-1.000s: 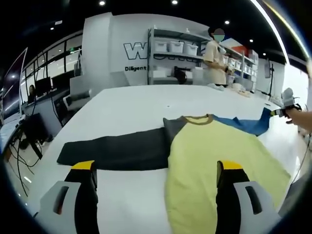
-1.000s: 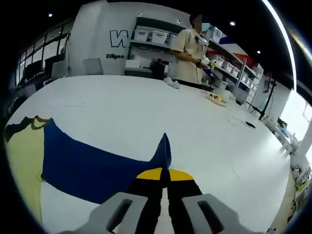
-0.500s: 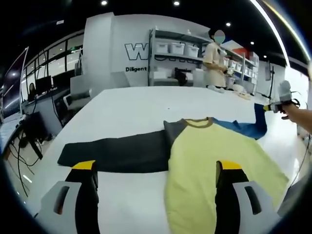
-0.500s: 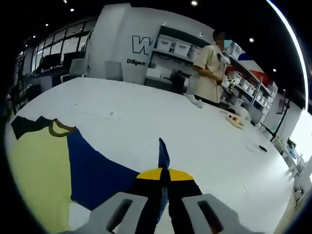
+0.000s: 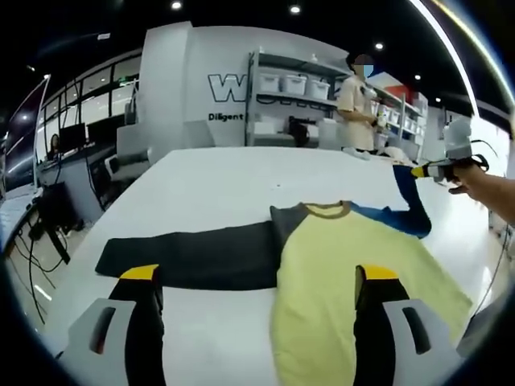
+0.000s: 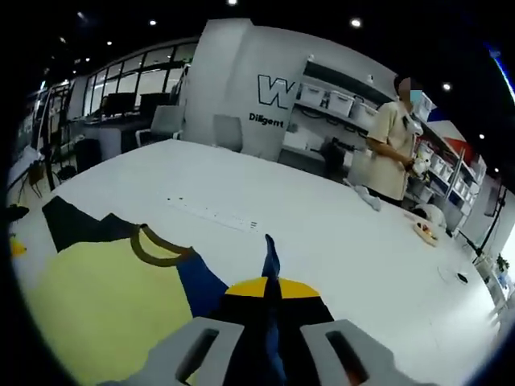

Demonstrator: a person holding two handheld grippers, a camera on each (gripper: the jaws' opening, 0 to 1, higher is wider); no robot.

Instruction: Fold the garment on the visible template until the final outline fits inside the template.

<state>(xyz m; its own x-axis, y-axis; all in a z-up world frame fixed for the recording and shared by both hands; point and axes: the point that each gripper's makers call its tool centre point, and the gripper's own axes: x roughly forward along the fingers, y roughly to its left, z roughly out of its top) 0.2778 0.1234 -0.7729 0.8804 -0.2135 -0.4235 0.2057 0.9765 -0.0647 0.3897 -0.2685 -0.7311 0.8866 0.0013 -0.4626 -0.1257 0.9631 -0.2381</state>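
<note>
A long-sleeved shirt lies flat on the white table [image 5: 209,173]: yellow body [image 5: 346,265] with a brown collar [image 5: 326,211], a black sleeve [image 5: 189,256] stretched to the left, a blue sleeve [image 5: 406,205] on the right. My left gripper [image 5: 256,281] hovers open over the shirt's near left side, jaws wide apart with nothing between them. My right gripper [image 6: 271,285] is shut on the cuff of the blue sleeve [image 6: 271,257] and holds it lifted above the table; it shows at the right of the left gripper view [image 5: 430,170]. The yellow body [image 6: 105,297] lies left of it.
A person [image 5: 356,100] stands at the far side of the table by shelves with white bins [image 5: 290,80]. Small items lie on the far right of the table [image 6: 426,229]. Chairs and desks stand at the left [image 5: 121,161].
My right gripper has raised the blue sleeve cuff off the table and carried it inward toward the shirt body. The left gripper has stayed in place.
</note>
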